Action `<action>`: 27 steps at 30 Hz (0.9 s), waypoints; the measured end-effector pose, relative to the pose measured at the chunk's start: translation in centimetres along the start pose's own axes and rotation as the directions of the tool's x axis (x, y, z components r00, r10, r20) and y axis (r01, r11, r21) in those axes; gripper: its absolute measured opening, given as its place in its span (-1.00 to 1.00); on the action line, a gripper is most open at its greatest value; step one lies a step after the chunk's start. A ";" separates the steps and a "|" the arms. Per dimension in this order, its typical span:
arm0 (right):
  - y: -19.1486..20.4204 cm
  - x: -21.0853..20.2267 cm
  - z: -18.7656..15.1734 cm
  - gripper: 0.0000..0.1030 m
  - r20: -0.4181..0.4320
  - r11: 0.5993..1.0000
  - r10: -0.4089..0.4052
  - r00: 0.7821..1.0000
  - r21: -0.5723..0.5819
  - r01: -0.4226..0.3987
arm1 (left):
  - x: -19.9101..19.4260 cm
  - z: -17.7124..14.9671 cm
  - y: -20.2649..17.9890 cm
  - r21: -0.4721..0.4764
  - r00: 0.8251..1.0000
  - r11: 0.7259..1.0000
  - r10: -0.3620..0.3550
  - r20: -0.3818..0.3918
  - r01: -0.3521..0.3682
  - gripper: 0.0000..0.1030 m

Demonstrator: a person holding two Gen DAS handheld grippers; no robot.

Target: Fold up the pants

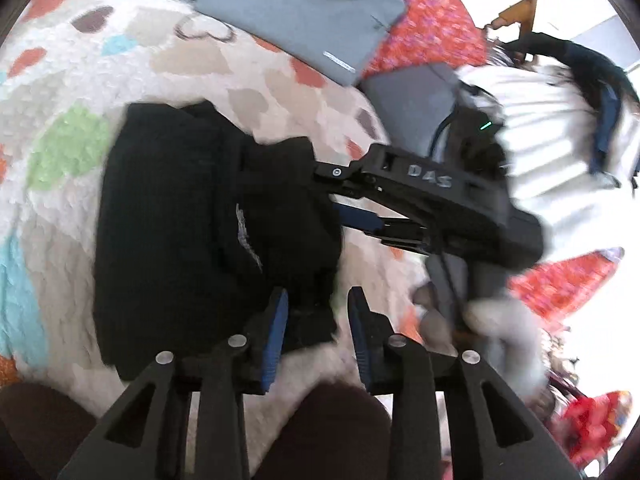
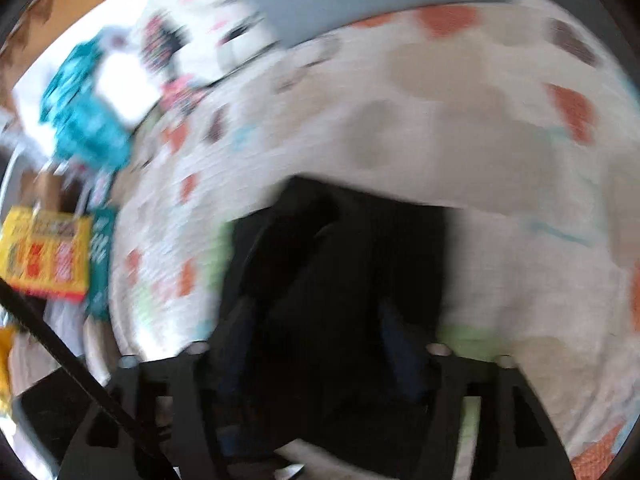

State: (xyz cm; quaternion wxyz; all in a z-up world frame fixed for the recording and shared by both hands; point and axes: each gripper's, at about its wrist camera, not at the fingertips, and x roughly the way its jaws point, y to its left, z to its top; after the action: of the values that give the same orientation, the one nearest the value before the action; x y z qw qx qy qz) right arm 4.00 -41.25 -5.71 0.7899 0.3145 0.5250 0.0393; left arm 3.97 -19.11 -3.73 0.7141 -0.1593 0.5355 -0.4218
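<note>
Black pants (image 1: 180, 216) on white blanket (image 1: 72, 80) patterned, seemingly, with multicoloured hearts.

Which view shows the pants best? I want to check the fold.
The left wrist view: the pants lie sharp on the blanket, almost whole. The right wrist view shows them blurred, close and cropped.

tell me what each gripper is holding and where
Left gripper: open, holding nothing, at the black pants' corner. Right gripper: at the pants' edge; grip unclear.

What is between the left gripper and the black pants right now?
Nothing visible. The left gripper has its fingers spread at the near edge of the black pants; the right gripper meets the fabric from the side.
</note>
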 end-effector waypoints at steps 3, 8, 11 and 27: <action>-3.4 -1.5 -0.5 0.45 0.043 0.995 0.001 0.999 0.099 -0.005 | -1.4 0.1 0.7 0.004 1.000 1.000 -0.024 0.009 0.024 -0.42; -4.3 -5.9 -0.9 0.47 0.215 0.986 0.034 0.976 0.153 -0.068 | -4.6 0.3 1.9 -0.039 0.997 0.999 0.013 0.082 -0.010 -0.30; -1.9 -7.3 -1.4 0.47 0.282 0.966 0.189 0.941 0.117 -0.229 | -5.9 -0.4 4.1 -0.099 0.995 0.995 0.037 0.097 -0.028 -0.30; -5.8 1.0 -4.8 -0.07 0.207 0.827 0.368 0.906 0.373 -0.421 | -0.7 -1.7 6.3 -0.087 0.998 0.995 0.050 -0.050 -0.054 -0.29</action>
State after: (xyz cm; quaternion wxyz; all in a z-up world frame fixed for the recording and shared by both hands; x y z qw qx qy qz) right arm -1.21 -43.31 -10.80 0.7123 0.5764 0.3941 0.0712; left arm 5.06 -14.42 -8.17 0.7043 -0.1666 0.5744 -0.3825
